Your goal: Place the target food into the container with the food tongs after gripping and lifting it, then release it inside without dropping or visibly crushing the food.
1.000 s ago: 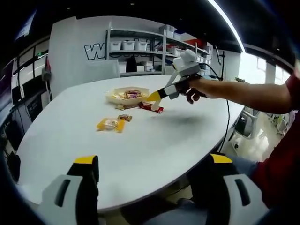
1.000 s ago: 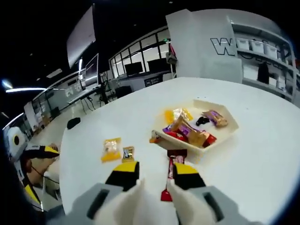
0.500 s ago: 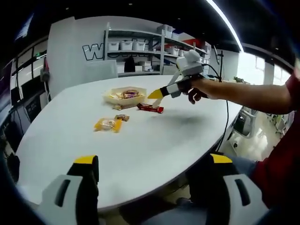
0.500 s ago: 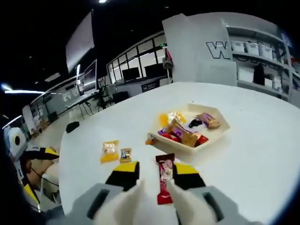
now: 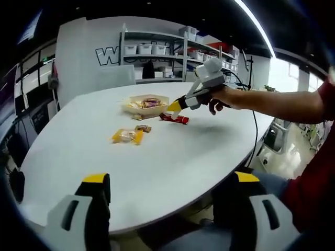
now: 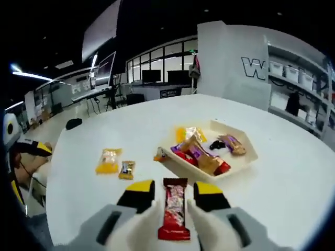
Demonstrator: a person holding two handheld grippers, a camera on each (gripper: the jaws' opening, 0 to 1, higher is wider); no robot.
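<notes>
The right claw is a little open, with a jaw on each side of the red snack bar. I cannot tell if it is squeezing the bar. The bar lies on the white worktop, just beside the cream tray full of wrapped snacks. A yellow packet and a small candy lie further off. The left claw is wide open and holds nothing, near the worktop's edge
</notes>
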